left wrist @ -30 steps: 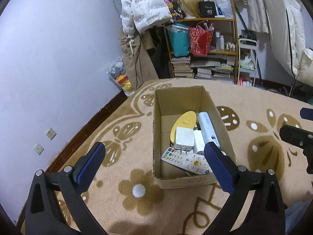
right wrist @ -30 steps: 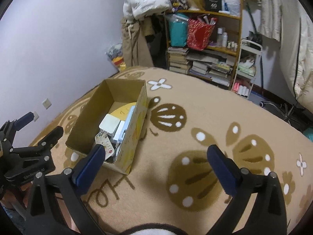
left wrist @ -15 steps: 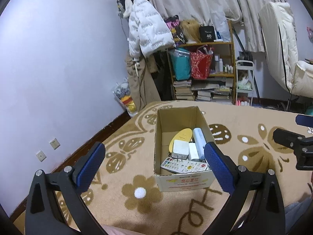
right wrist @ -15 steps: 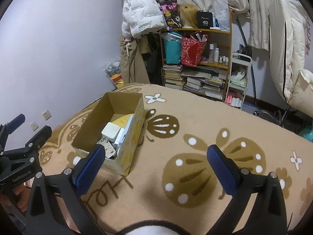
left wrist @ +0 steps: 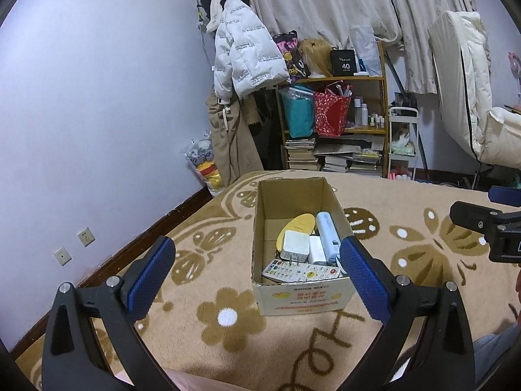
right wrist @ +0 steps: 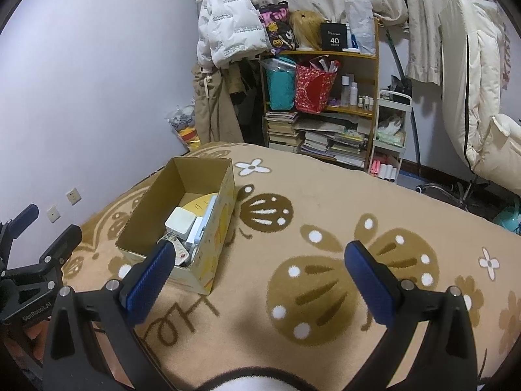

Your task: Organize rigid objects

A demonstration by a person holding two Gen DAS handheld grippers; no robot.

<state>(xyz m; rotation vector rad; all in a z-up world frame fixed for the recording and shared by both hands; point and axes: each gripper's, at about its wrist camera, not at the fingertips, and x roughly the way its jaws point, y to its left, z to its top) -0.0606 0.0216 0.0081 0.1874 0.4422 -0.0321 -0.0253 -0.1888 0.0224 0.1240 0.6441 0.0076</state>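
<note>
One open brown cardboard box point(left wrist: 294, 195) sits on the tan blanket with brown flower and butterfly patterns point(left wrist: 208, 322), its near wall printed in yellow and red. Inside it, crowded toward the near end, lie five items that can be counted: one white remote control with coloured buttons point(left wrist: 301, 272) lying across the front, one white square plug adapter point(left wrist: 295, 245) on top of the pile, one smaller white block point(left wrist: 316, 248) just beside it, one pale blue cylindrical tube point(left wrist: 326, 233) along the right wall, and one yellow oval disc point(left wrist: 298, 228) behind them. The far half of the box floor is bare cardboard.

The left gripper point(left wrist: 257, 278) hangs above the blanket on the near side of the box, its blue-padded jaws spread wide and holding nothing. The right gripper point(right wrist: 257, 282) is likewise wide apart and empty, over the blanket to the right of the box point(right wrist: 182, 215).

Beyond the blanket stand one wooden shelf unit point(left wrist: 351, 123) stacked with books and bags, one white puffer jacket point(left wrist: 244, 55) hanging beside it, and one narrow white cart point(left wrist: 402, 140).
</note>
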